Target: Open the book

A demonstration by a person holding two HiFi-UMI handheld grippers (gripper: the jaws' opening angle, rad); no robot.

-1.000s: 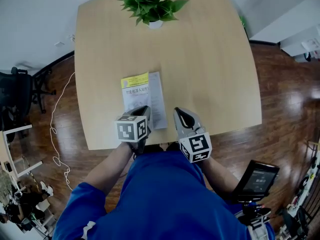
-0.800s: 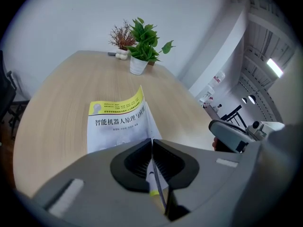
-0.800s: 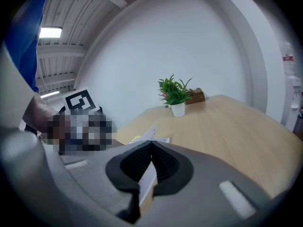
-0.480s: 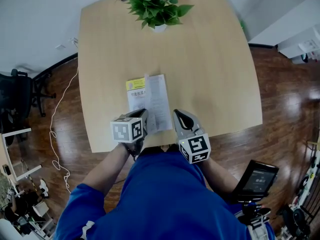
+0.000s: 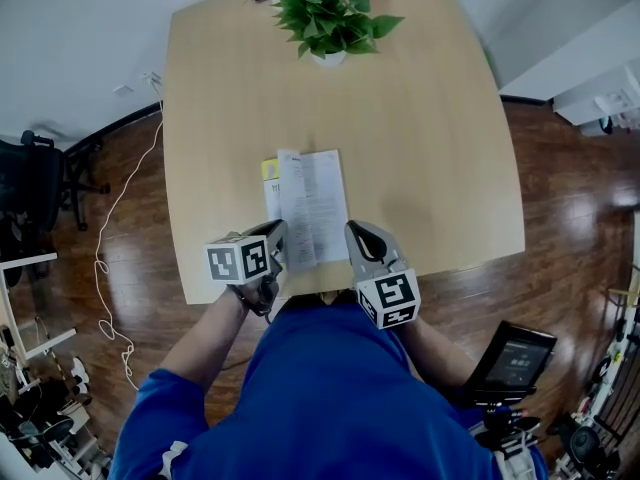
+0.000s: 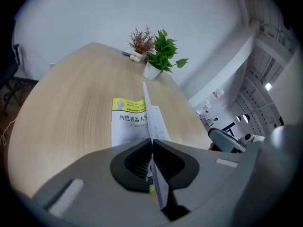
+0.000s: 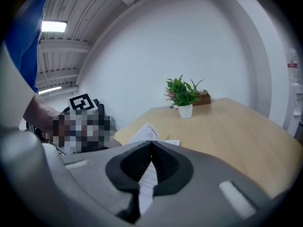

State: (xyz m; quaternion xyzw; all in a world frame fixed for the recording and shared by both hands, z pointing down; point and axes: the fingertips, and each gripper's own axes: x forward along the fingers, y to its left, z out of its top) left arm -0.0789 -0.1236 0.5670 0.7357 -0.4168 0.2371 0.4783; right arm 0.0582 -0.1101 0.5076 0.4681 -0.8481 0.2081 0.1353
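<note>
The left gripper has its fingers clamped together on a thin leaf of the book, which stands on edge above the yellow-topped cover. The right gripper also has its fingers shut on a printed page. The book lies partly opened near the counter's near edge, its long axis running away toward the potted plant.

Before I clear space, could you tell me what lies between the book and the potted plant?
Nothing: between book and potted plant the table is bare, as the head view shows.
</note>
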